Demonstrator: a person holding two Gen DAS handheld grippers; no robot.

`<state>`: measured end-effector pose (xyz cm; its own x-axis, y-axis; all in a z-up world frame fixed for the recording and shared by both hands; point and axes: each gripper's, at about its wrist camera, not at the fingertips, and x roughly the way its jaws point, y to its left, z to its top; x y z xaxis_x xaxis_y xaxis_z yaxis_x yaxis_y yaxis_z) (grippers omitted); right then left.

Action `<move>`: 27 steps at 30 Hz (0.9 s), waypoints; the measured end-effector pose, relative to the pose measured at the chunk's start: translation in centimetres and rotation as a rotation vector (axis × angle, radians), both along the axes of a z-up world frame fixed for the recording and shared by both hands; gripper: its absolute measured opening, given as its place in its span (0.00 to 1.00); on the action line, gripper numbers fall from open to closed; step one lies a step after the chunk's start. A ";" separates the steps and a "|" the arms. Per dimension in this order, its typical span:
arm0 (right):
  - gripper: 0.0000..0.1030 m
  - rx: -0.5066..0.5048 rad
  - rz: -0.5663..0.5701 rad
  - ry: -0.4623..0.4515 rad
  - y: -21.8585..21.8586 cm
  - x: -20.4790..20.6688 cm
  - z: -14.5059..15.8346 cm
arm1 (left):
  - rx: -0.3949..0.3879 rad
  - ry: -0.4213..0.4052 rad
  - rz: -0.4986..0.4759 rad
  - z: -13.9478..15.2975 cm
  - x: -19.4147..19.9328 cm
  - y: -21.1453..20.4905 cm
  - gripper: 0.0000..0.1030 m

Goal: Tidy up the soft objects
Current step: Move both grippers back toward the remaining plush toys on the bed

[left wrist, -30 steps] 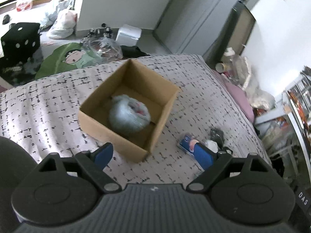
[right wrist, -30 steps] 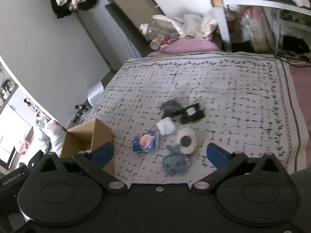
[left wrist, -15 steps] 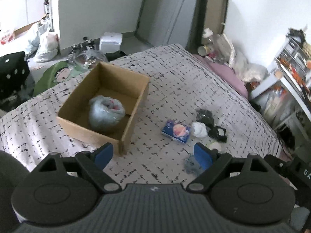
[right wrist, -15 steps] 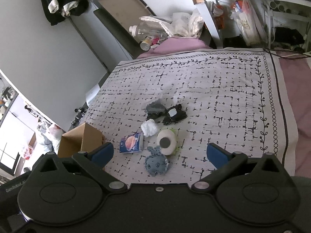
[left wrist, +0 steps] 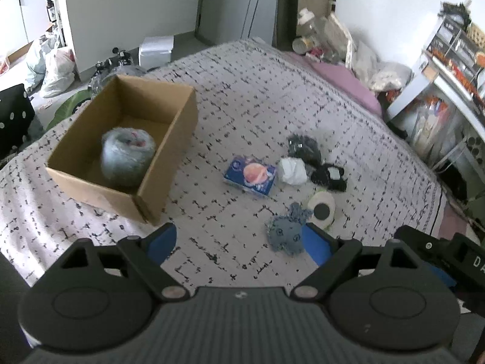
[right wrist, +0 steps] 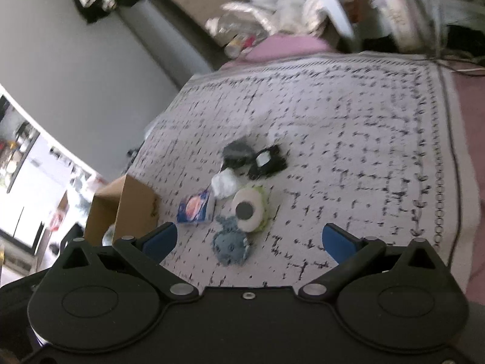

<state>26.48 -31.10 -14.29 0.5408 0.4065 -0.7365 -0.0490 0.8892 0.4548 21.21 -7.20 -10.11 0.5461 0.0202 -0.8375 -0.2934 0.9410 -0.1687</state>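
Since both grippers' jaws gape empty, the fuzzy blue-grey plush toy (left wrist: 286, 234) mid-bed looks light and squashy; pinch its round body.

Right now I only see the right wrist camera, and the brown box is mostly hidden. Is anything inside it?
Observer: Yes. The left wrist view looks down into the open cardboard box, and one grey fluffy ball sits in it.
Operator: Is there room for the blue fuzzy toy too?
Observer: Probably. The ball sits toward the near end, and the floor at the far end of the box is bare. The blue fuzzy toy lies on the bed outside the box.
Operator: Is the other gripper holding something?
Observer: No. The left gripper is wide open and grips nothing.
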 end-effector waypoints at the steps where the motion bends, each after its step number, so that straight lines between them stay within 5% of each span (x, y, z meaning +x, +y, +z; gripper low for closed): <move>1: 1.00 0.002 0.009 0.002 0.1 0.3 -0.2 | 0.004 0.010 -0.004 -0.4 0.3 -0.3 0.86; 13: 1.00 0.154 -0.052 0.098 -1.5 4.0 -4.9 | -0.018 0.077 -0.019 -5.2 3.5 -2.9 0.86; 27: 1.00 0.203 -0.072 0.148 -1.6 7.1 -8.1 | -0.078 0.122 -0.061 -9.9 7.0 -4.8 0.85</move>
